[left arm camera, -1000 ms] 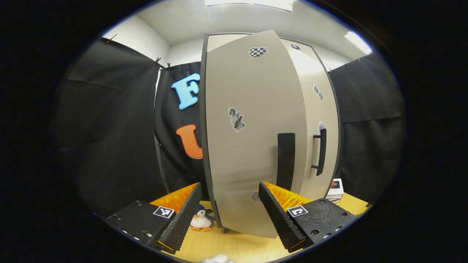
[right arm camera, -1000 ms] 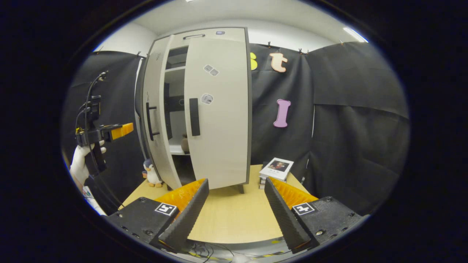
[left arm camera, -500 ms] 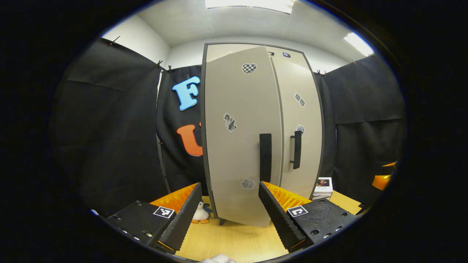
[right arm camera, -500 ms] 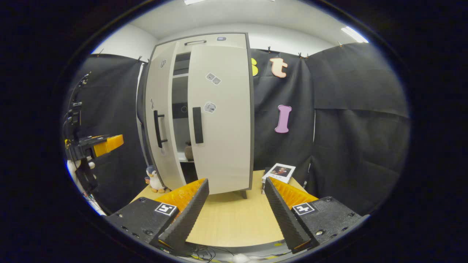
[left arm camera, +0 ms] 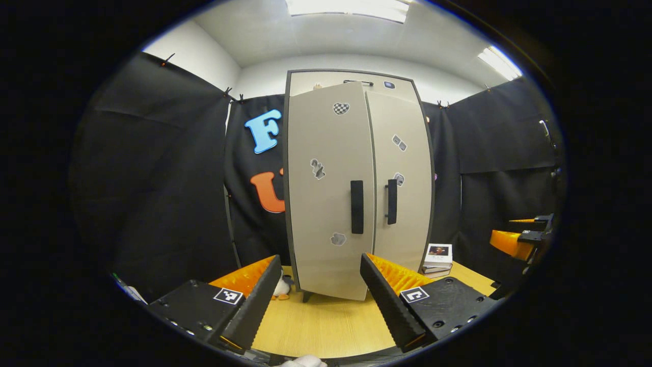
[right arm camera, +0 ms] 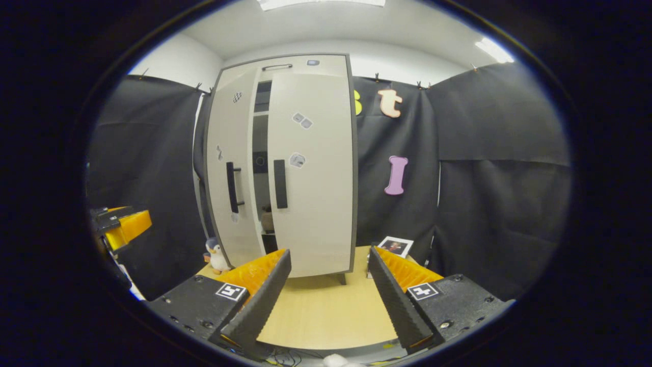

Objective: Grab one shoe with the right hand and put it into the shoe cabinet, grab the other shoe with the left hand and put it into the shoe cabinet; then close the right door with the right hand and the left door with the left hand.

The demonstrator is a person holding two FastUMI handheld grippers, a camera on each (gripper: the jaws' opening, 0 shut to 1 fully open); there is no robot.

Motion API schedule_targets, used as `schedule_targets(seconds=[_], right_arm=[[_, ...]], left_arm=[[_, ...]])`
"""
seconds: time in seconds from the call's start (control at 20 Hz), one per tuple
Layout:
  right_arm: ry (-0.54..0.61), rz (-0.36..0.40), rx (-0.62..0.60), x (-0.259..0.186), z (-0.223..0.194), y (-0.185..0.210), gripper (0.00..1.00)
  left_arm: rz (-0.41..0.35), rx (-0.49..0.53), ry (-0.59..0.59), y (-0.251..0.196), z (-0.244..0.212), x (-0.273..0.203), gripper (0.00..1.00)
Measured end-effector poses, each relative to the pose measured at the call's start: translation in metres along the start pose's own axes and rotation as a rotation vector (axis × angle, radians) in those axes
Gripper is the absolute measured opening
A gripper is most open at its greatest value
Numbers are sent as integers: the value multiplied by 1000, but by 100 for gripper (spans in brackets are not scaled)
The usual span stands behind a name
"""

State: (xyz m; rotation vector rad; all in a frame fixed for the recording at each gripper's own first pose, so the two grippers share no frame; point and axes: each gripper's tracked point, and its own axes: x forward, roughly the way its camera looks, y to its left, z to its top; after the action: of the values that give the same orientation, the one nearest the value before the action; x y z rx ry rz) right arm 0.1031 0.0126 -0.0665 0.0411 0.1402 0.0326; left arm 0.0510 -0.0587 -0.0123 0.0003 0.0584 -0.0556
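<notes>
The left gripper (left arm camera: 318, 293) and right gripper (right arm camera: 328, 288) hang empty, jaws spread, above the bench (right arm camera: 326, 311). At 12 o'clock the shoe cabinet (right arm camera: 310, 66) shows its left door (right arm camera: 232, 168) slightly ajar; it may stay unlatched if left unpushed.

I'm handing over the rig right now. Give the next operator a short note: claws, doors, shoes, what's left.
Left claw: open, empty, off the cabinet.
Right claw: open, empty.
Right door: looks closed.
Left door: ajar, with a gap between the doors in the right gripper view.
Shoes: something dark sits on a shelf in the gap; can't confirm both.
Left: push the left door shut with the left claw.
</notes>
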Motion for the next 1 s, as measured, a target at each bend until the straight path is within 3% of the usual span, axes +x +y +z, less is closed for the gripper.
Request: schedule_targets(seconds=[1.0], right_arm=[[-49,42,-35,-2,12,19,99]], left_arm=[[49,2,-8,16,2,-6,96]])
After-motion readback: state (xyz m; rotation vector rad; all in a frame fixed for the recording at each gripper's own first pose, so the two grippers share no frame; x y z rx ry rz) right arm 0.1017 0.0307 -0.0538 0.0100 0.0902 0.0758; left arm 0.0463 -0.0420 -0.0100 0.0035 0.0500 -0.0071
